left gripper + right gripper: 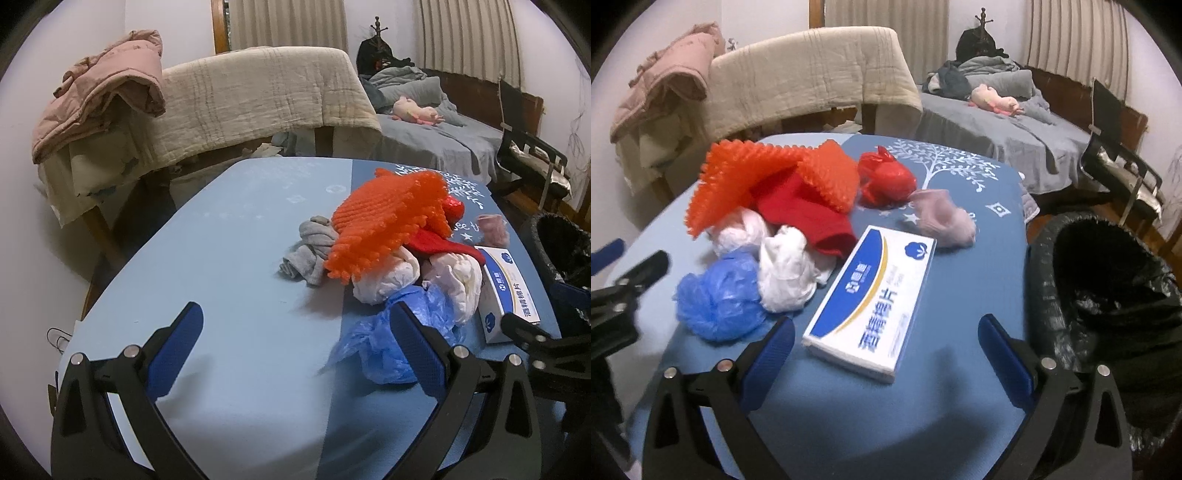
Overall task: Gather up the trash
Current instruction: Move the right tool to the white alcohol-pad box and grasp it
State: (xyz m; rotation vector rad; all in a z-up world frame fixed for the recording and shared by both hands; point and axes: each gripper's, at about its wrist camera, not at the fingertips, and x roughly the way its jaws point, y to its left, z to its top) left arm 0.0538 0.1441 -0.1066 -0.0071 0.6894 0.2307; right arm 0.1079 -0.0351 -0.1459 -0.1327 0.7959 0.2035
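Observation:
A heap lies on the blue table (pixel 221 258): an orange nubby mat (pixel 388 218), a red cloth (pixel 809 218), white crumpled bags (pixel 786 273), a blue crumpled bag (pixel 720 299), a red bag (pixel 886 177), a pink sock (pixel 945 218), a grey sock (pixel 310 254) and a white and blue box (pixel 871 299). The blue bag (pixel 388 339) also shows in the left wrist view. My left gripper (pixel 295 332) is open and empty, left of the blue bag. My right gripper (pixel 886 332) is open and empty, with the box's near end between its fingers.
A black bin lined with a black bag (pixel 1108 280) stands at the table's right edge. Behind the table are a rack with a beige blanket (pixel 258 92) and pink jacket (pixel 99 92), a bed (pixel 1015 122) and a black chair (pixel 1119 162).

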